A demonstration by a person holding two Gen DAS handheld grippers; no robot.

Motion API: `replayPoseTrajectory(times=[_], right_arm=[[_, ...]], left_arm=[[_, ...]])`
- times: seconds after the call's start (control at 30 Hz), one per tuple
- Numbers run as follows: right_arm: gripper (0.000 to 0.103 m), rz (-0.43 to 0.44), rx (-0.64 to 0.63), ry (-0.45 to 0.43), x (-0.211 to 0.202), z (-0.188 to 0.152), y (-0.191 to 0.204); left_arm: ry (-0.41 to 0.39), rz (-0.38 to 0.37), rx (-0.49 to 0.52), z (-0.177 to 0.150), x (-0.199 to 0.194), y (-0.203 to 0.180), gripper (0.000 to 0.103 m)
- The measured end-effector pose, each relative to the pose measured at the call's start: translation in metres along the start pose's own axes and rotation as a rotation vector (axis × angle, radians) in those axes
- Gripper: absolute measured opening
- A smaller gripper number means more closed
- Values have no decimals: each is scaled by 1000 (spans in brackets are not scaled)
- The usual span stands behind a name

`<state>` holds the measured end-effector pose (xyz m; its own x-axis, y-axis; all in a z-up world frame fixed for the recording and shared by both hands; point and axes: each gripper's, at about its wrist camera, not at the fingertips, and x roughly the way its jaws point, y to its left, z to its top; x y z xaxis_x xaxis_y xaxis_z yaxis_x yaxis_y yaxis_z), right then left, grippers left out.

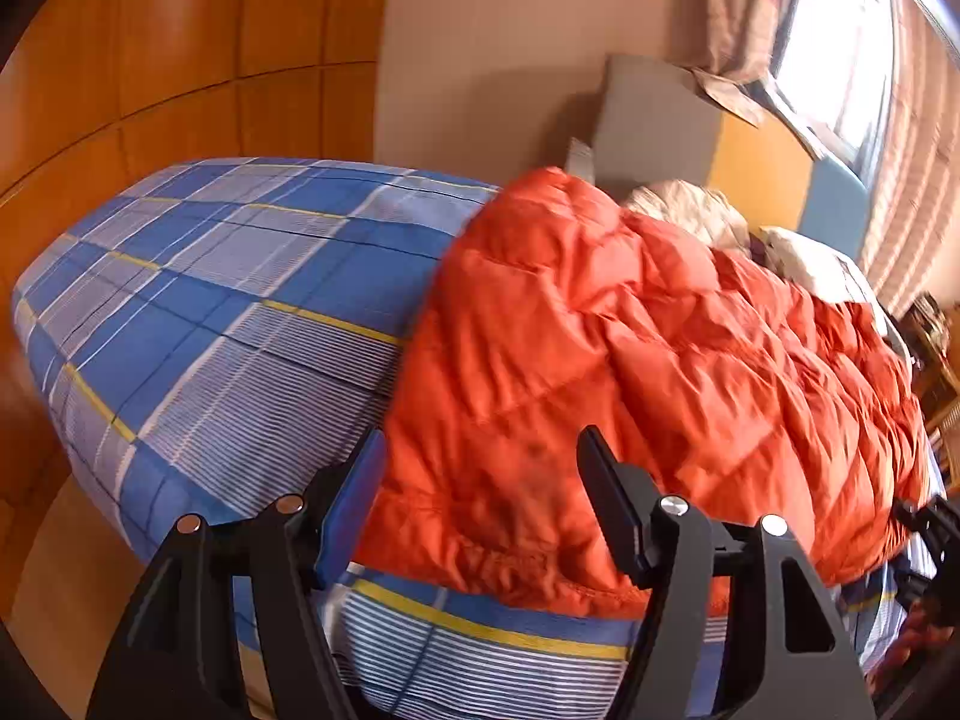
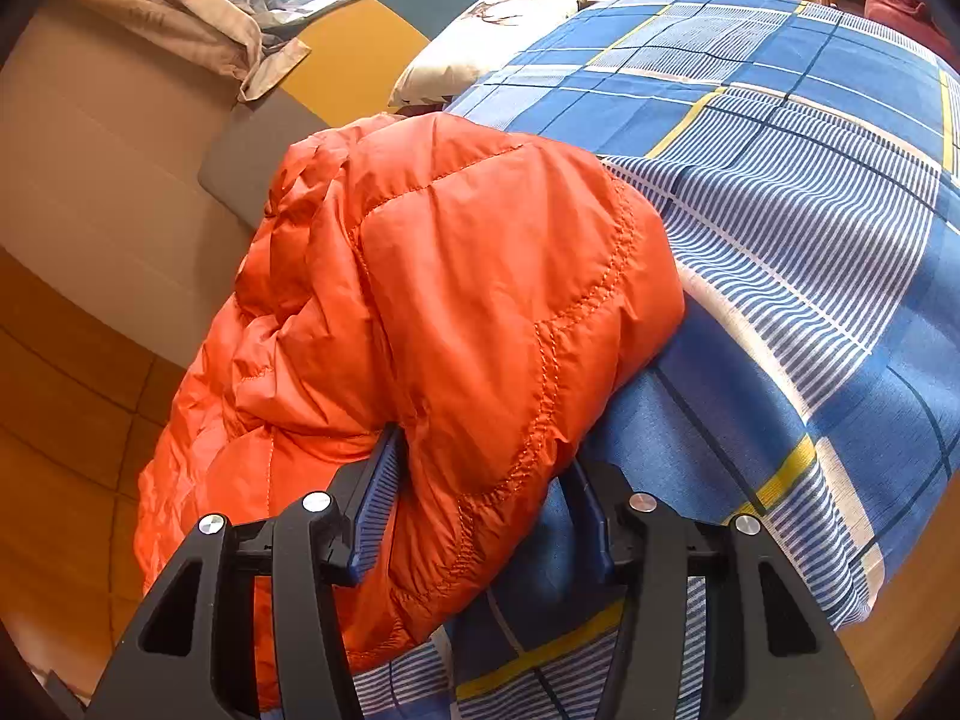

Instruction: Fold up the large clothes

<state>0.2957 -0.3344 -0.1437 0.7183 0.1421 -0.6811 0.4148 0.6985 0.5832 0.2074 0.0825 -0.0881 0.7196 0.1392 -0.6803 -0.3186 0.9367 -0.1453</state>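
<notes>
A: Jaws on the left gripper [image 1: 480,450]?
B: Apart, straddling the orange jacket [image 1: 630,372], no pinch.
A: Right gripper [image 2: 480,468]?
B: Clamped on the jacket's stitched edge. Jacket lay puffed up on the plaid bedsheet [image 1: 210,300], near the bed's edge.

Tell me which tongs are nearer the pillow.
Right, as far as these views show. The right tongs straddle the jacket end toward the pillow; the left tongs straddle the jacket's other end, away from it.
</notes>
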Motion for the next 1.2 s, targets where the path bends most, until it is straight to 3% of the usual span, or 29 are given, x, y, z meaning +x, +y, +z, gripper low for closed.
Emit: replayPoseTrajectory(times=[0.17,0.27,0.33,0.47,0.6,0.87,1.2], right_arm=[[52,-4,-1,3,-1,-1,-1],[52,-1,4,7,0,0,-2],[52,1,-1,4,-1,1,-2],[29,20,-50,-14,-9,4,8],[19,61,-108,-46,-25,6,24],[15,171,-256,-78,-50,2,72],[13,309,-426,-41,-62,-20,125]], left_arm=[[28,-1,-67,-1,0,11,65],[-14,-5,-25,-5,-9,3,65],[14,-10,5,-7,-3,-2,64],[92,-49,33,-13,17,-8,50],[116,-73,42,-17,26,-9,49],[143,-98,31,-20,35,-10,48],[155,-127,18,-23,36,-7,44]])
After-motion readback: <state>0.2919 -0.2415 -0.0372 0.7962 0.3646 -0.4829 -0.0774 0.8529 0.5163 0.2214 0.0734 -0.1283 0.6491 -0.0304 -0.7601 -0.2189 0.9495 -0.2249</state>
